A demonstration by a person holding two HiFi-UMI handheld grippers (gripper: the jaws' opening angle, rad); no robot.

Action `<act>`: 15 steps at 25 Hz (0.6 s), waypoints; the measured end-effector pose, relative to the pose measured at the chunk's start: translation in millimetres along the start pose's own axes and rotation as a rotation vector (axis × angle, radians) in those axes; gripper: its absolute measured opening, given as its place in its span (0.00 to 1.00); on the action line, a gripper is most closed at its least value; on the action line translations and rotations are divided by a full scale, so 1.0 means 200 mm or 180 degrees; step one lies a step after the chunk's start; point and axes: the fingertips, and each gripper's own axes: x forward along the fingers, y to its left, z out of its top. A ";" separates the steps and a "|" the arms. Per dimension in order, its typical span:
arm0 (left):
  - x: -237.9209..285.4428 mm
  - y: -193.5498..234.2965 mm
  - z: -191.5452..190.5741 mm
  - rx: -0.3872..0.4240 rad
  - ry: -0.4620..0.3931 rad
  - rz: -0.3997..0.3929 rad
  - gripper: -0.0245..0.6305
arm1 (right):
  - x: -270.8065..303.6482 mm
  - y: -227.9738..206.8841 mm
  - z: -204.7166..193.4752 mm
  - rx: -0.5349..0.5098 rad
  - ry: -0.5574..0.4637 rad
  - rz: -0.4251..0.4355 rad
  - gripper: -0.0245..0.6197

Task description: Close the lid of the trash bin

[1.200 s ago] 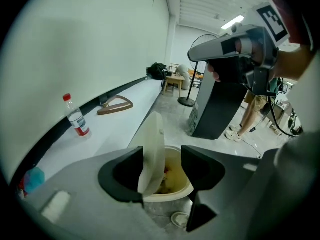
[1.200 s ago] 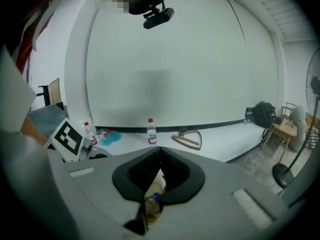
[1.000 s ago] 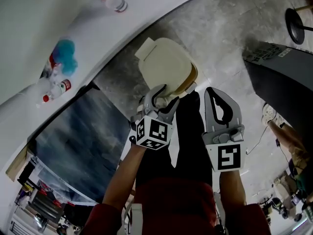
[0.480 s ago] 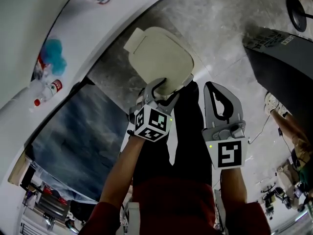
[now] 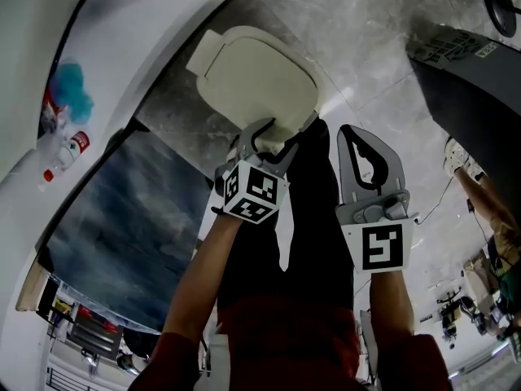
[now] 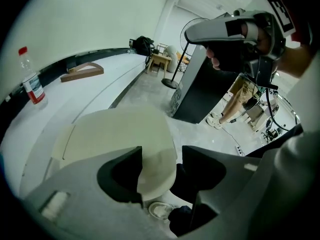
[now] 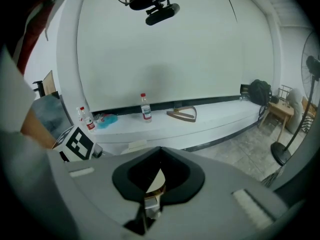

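The left gripper (image 6: 162,153) stands wide open, the rim of the cream trash bin lid (image 5: 256,72) between its jaws (a gap shows on the right jaw's side). The lid lies nearly flat above the grey floor (image 5: 374,47), beside the white ledge (image 5: 122,55). The right gripper (image 5: 352,133) hangs alongside, jaws together and empty.

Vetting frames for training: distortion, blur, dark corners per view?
Head view: heavy fisheye, the white ledge bows; cream plastic bin lid sharp. Left gripper view: black vignette, left tool soft up close. Right gripper view: vignette too, even light.
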 end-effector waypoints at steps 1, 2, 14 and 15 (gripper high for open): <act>0.01 0.00 -0.01 -0.0008 -0.0008 -0.0002 0.42 | 0.01 0.00 -0.03 -0.0004 0.0026 0.0007 0.04; 0.03 0.00 -0.02 -0.0001 -0.0003 -0.0006 0.42 | 0.01 0.00 -0.06 -0.0015 0.0061 0.0017 0.04; 0.20 0.00 -0.13 0.0069 0.0260 -0.0042 0.43 | 0.07 -0.01 -0.24 0.0091 0.0220 0.0099 0.04; 0.20 0.00 -0.13 0.0070 0.0282 -0.0041 0.44 | 0.07 -0.01 -0.24 0.0092 0.0216 0.0099 0.04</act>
